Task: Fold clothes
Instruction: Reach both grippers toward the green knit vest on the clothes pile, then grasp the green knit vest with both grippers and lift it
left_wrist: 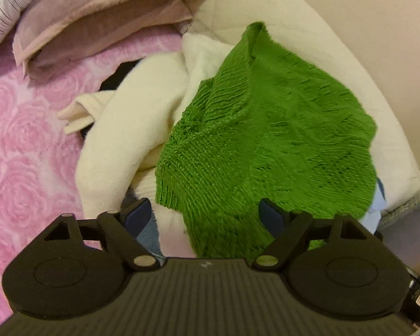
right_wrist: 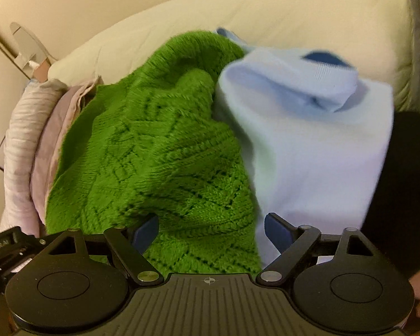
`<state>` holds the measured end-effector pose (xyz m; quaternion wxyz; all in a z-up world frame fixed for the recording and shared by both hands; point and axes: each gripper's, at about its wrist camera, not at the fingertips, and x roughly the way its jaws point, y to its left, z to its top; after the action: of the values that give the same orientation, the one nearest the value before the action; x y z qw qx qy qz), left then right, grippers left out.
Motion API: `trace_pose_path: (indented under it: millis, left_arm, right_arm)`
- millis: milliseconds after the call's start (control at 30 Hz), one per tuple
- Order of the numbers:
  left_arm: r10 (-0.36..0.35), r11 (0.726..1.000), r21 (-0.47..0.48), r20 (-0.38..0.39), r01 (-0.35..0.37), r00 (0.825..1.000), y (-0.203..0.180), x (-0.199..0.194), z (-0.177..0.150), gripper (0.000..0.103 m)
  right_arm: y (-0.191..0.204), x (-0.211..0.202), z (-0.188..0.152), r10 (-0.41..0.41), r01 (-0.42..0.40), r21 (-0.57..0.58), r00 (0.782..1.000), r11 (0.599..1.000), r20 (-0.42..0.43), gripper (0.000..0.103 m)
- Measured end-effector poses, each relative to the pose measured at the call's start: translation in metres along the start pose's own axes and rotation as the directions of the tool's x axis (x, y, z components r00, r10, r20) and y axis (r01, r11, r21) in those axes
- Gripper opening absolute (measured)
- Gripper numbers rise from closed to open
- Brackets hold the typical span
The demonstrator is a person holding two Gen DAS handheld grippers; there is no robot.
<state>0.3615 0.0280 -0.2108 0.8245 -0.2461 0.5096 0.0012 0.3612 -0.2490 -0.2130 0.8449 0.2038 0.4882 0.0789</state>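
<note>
Green knit sweater (left_wrist: pixel 268 140) between spread tool (left_wrist: pixel 207 218) fingers

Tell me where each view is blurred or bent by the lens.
Left wrist view: green knit sweater smeared by motion toward its right edge; fisheye curves the pink rose blanket. Right wrist view: pale blue garment heavily blurred, sweater knit sharper; dark vignette in the corners.

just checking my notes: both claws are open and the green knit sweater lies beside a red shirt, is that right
Not quite. The shirt beside the green knit sweater is light blue, not red; the right wrist view shows it plainly. The rest holds: the left claw and the right claw both stand open, with nothing clamped between their fingers.
</note>
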Motion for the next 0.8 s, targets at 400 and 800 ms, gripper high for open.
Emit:
trace_pose_path:
  millis: [400,800]
  left_arm:
    - [-0.09,0.991,0.11,0.115,0.077,0.989,-0.017,-0.043,0.001,0.009]
    - [-0.11,0.994,0.058,0.545,0.094,0.831,0.021,-0.244,-0.024,0.006]
  right_arm:
    - [0.027,-0.042,0.004,0.06,-0.047,-0.124,0.993,0.991,0.102,0.014]
    - [0.14,-0.161,-0.007,0.456,-0.343,-0.391,0.855,0.854,0.246,0.011]
